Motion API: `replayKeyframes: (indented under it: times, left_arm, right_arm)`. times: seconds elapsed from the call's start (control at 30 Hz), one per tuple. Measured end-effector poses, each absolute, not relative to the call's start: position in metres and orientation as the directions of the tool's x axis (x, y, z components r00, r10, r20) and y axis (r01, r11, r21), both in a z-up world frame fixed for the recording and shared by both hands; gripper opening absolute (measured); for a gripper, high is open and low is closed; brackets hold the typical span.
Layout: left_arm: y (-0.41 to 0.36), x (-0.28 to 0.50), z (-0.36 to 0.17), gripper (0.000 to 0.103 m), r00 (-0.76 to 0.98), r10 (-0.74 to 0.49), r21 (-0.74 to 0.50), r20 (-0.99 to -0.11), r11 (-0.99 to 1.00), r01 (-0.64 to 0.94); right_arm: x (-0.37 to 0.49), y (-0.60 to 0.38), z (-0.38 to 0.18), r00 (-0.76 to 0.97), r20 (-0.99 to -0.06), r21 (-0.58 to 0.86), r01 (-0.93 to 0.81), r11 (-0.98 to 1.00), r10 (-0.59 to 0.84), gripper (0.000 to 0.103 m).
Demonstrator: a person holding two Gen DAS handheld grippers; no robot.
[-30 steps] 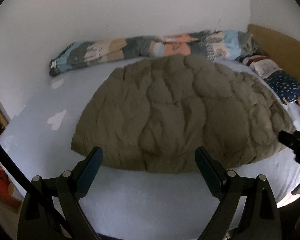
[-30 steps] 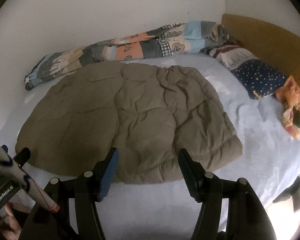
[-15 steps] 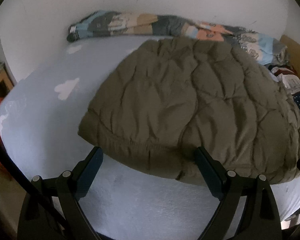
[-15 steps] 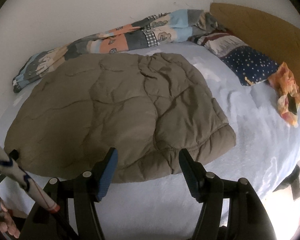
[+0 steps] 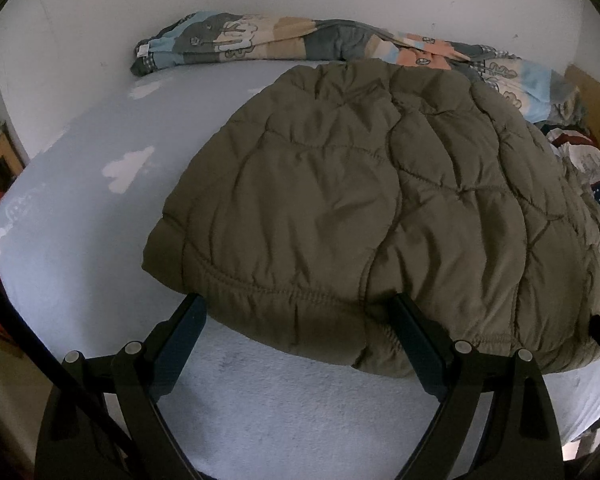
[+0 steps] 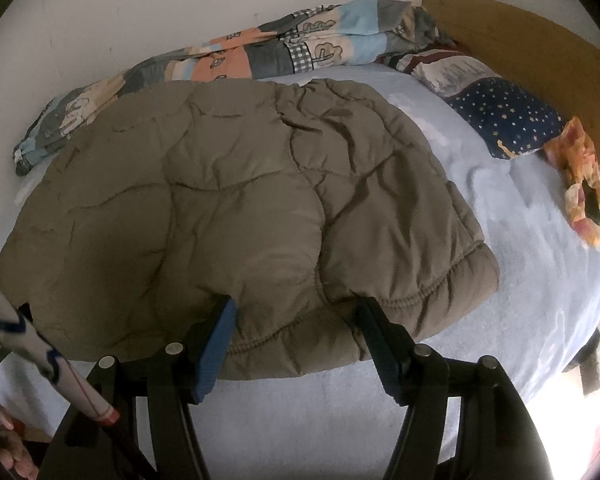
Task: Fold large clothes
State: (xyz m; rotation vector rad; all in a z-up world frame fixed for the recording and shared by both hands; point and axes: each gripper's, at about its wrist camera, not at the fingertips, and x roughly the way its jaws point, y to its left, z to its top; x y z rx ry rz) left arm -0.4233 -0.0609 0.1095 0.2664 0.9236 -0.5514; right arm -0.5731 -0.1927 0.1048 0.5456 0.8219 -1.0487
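Both grippers, left (image 5: 296, 312) and right (image 6: 294, 314), stand open astride the quilted jacket's (image 5: 380, 200) near hem, apparently not yet pinching; each should bite deep, evenly.

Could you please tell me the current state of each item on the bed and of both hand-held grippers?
Olive quilted puffer jacket: spread flat, unfolded.
Patchwork blanket: bunched along the wall.
Star-print navy pillow: lying by the headboard.
Left hand-held gripper: open, hem between fingers.
Right hand-held gripper: open, hem between fingers.

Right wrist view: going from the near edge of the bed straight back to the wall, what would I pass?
Hand-held gripper → bare blue sheet → olive quilted jacket → rolled patchwork blanket → white wall.
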Motion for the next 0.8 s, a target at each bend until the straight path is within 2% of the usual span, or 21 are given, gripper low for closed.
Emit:
replayKeyframes:
  times: [0.43, 0.57, 0.67, 0.8]
  left_arm:
    - [-0.062, -0.428, 0.114, 0.092, 0.494, -0.334, 0.005, -0.803, 0.825, 0.565]
    - [-0.057, -0.434, 0.124, 0.092, 0.508, -0.367, -0.007, -0.779, 0.816, 0.578]
    - [-0.048, -0.453, 0.146, 0.092, 0.558, -0.426, -0.001, -0.712, 0.795, 0.606]
    - [-0.032, -0.487, 0.185, 0.092, 0.624, -0.521, 0.04, -0.582, 0.748, 0.662]
  right_arm:
    - [-0.568, -0.193, 0.102, 0.233, -0.807, -0.021, 0.908, 0.419, -0.543, 0.07]
    - [-0.567, -0.191, 0.104, 0.232, -0.801, -0.028, 0.906, 0.423, -0.552, 0.07]
    - [-0.568, -0.185, 0.109, 0.239, -0.79, -0.034, 0.902, 0.43, -0.565, 0.07]
    - [-0.572, -0.162, 0.134, 0.257, -0.729, -0.073, 0.892, 0.446, -0.634, 0.07]
